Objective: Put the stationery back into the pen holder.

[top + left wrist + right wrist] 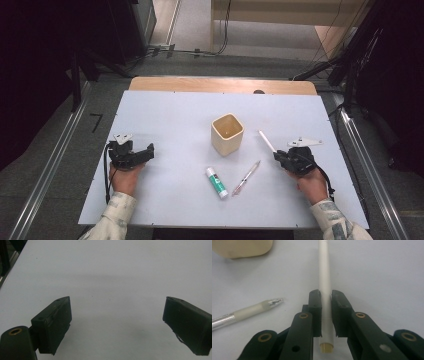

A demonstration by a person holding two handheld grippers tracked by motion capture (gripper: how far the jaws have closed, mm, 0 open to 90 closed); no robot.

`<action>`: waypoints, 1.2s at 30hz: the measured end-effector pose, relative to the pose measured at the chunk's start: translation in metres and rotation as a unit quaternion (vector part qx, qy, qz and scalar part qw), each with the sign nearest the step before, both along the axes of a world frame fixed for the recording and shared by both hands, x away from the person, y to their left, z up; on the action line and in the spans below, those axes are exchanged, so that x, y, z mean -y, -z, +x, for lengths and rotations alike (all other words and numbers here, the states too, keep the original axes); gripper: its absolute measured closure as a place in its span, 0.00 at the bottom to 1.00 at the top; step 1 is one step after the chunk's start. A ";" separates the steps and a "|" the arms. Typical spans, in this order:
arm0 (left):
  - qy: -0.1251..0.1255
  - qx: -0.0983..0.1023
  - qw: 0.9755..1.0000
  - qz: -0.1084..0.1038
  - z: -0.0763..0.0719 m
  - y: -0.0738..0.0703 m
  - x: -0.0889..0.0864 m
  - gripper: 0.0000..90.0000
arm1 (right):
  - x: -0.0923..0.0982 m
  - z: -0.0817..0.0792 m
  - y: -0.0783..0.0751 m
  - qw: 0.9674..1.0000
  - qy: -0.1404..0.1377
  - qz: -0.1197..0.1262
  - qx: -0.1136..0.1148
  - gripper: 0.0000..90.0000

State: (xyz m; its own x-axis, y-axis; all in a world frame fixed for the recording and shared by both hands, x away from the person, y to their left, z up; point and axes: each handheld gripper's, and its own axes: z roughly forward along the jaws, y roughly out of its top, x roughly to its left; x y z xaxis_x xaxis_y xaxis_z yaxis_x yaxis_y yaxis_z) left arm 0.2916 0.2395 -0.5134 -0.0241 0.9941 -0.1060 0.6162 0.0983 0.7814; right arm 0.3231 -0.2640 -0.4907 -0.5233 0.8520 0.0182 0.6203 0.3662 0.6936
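My right gripper point(326, 297) is shut on a white pen point(324, 272), its two black pads pressed on the barrel near its back end. In the high view that white pen point(266, 140) sticks out of the right gripper point(276, 156) toward the cream square cup point(227, 133). A clear pen point(242, 312) lies on the table to the left of the jaws, also the clear pen point(246, 177) in the high view. My left gripper point(117, 310) stands open over bare table, nothing between its jaws; it is the left gripper point(150, 150) at the left of the high view.
A glue stick point(216, 182) with a green label lies in front of the cup. The white table top point(165, 115) carries everything, with a wooden strip point(220, 85) along its far edge. Dark stands and cables flank the table.
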 end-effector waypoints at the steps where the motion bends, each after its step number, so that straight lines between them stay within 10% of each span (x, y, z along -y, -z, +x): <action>1: 0.000 0.000 1.000 0.000 0.000 0.000 0.000 0.10 | 0.000 0.000 -0.001 1.000 0.001 0.003 0.002 0.86; 36: -0.001 -0.002 1.000 0.001 0.001 0.001 0.000 0.10 | -0.024 0.000 -0.047 0.996 -0.027 0.054 0.065 0.86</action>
